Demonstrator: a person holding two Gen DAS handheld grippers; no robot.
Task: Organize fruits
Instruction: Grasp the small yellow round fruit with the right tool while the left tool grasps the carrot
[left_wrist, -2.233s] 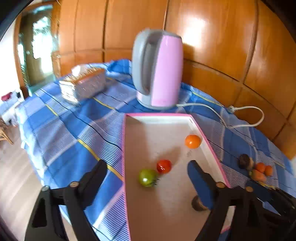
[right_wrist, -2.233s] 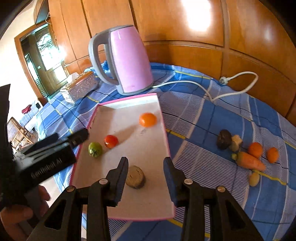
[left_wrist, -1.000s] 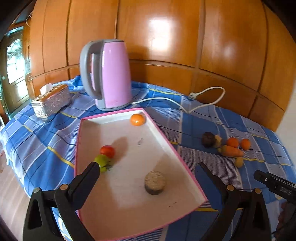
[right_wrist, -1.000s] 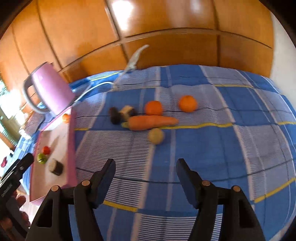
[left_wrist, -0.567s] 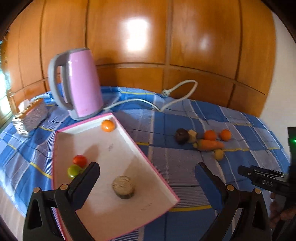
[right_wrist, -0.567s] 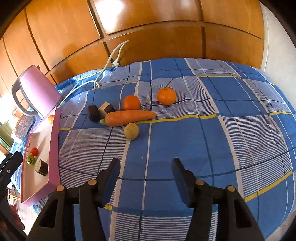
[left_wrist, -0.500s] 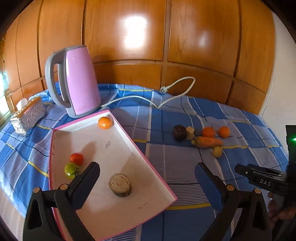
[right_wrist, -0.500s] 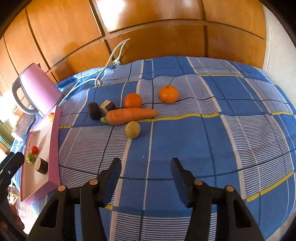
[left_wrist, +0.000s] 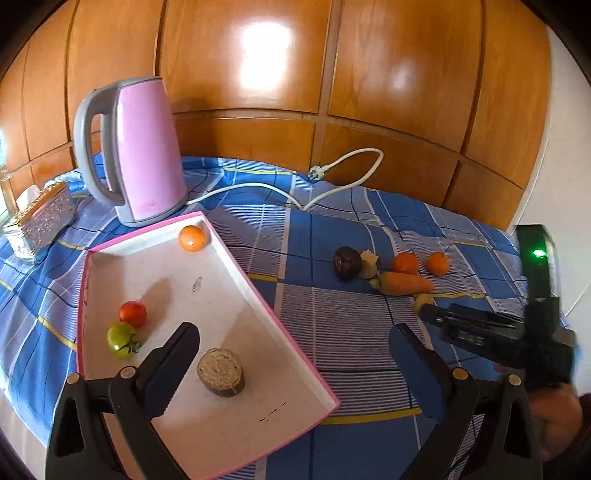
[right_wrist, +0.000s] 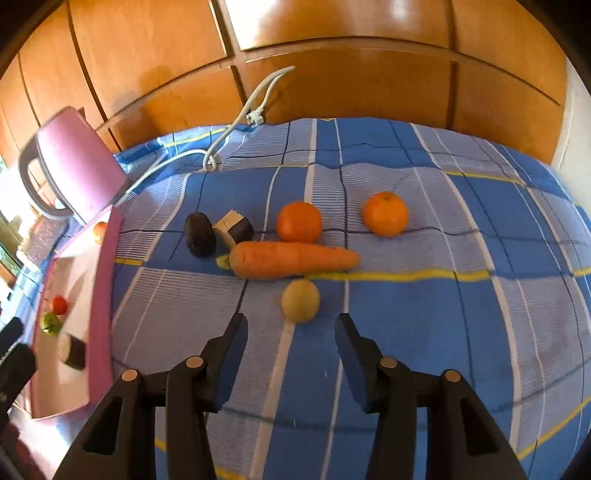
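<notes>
1. We see a desk covered by a blue checked cloth with yellow and white lines (right_wrist: 424, 314), backed by glossy wooden panels (left_wrist: 240, 55).
2. At 10 o'clock in the left wrist view stands a pink electric kettle with a grey handle (left_wrist: 144, 147); its white cord and plug (left_wrist: 317, 171) trail across the cloth toward 12 o'clock. A silver embossed tissue box (left_wrist: 42, 218) sits at 9 o'clock, near the desk edge.
3. A shallow white tray with a pink rim (left_wrist: 258, 295) lies just in front of the kettle. In it we find a small orange fruit (left_wrist: 192, 238) in the far corner, a red tomato (left_wrist: 132, 313) touching or nearly touching a green tomato (left_wrist: 120, 339), and a short brown cylinder with a pale top (left_wrist: 221, 371).
4. The left gripper (left_wrist: 293, 341) hangs over the tray's near corner, jaws spread wide with nothing between them; the brown cylinder sits just past its left finger.
5. In the right wrist view the loose produce lies in a cluster on the cloth: a dark purple round fruit (right_wrist: 200, 234), a cut dark piece with a pale face (right_wrist: 234, 227), two oranges (right_wrist: 299, 221) (right_wrist: 386, 214), and a long carrot (right_wrist: 291, 259) lying crosswise in front of them.
6. A small yellowish round fruit (right_wrist: 300, 301) lies at 12 o'clock just ahead of the right gripper (right_wrist: 291, 328), near the carrot's front side.
7. The right jaws have just been closing yet stand apart, gripping nothing; the yellowish fruit lies just beyond the tips, not between them.
</notes>
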